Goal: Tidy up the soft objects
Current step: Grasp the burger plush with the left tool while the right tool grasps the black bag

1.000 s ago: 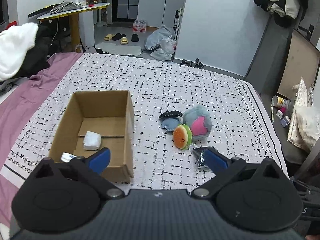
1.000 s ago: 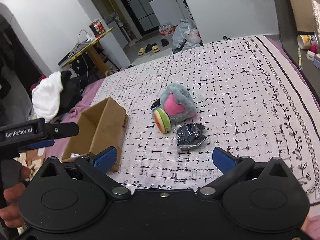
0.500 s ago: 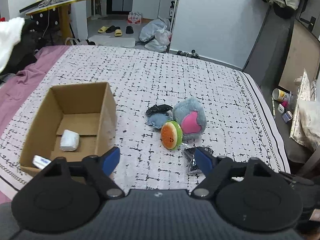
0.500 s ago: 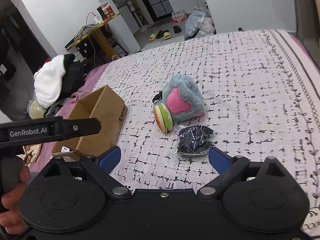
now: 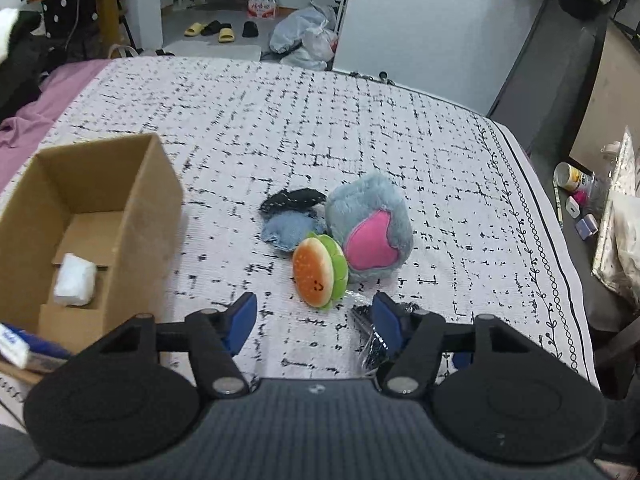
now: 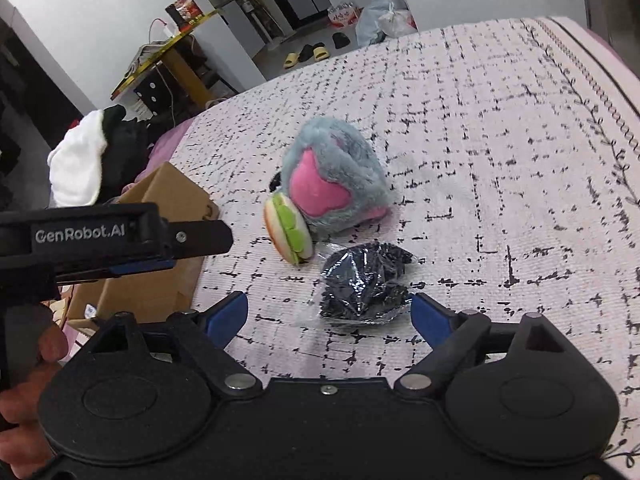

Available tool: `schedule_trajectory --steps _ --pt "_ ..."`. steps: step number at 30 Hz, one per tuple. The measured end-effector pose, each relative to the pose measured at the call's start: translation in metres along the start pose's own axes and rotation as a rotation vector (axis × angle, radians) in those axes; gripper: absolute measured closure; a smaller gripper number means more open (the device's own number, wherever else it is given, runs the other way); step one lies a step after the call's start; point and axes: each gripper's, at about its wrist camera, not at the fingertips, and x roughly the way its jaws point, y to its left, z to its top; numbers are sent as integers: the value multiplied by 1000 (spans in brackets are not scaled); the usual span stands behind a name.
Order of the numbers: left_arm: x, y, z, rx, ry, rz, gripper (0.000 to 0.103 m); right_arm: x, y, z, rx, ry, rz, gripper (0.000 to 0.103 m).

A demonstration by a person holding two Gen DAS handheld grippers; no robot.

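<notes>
Bed: patterned white cover (image 5: 360,128), carrying everything.
Bag (image 6: 366,280): crinkly clear wrap around dark cloth, lying near the bed's edge, just before the right tongs (image 6: 330,314), which gape wide and empty.
Handling: likely light, squashy, slippery film; pinch across the bulky middle.
Burger (image 5: 318,272): leans on the grey-pink plush (image 5: 370,232).
Left tongs (image 5: 314,318): wide, empty.
Box (image 5: 148,208): open, left.

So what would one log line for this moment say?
left tool: open, empty | right tool: open, over bagged dark item | burger plush: on bed | box: holds white packet
</notes>
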Motion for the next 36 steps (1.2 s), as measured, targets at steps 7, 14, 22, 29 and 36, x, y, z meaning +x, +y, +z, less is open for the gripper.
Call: schedule_trajectory --steps 7,14,22,29,36 --pt "35 -6 5 -9 56 -14 41 18 -13 0 29 -6 -2 23" --pt "63 -9 9 -18 83 16 41 25 -15 2 1 -41 -25 23" --pt "84 -2 8 -67 118 23 79 36 -16 8 -18 -32 -25 24" --pt "62 6 2 -108 99 16 88 28 -15 11 13 5 -67 63" --pt "18 15 -15 -123 63 -38 88 -2 -2 -6 30 -18 -115 65"
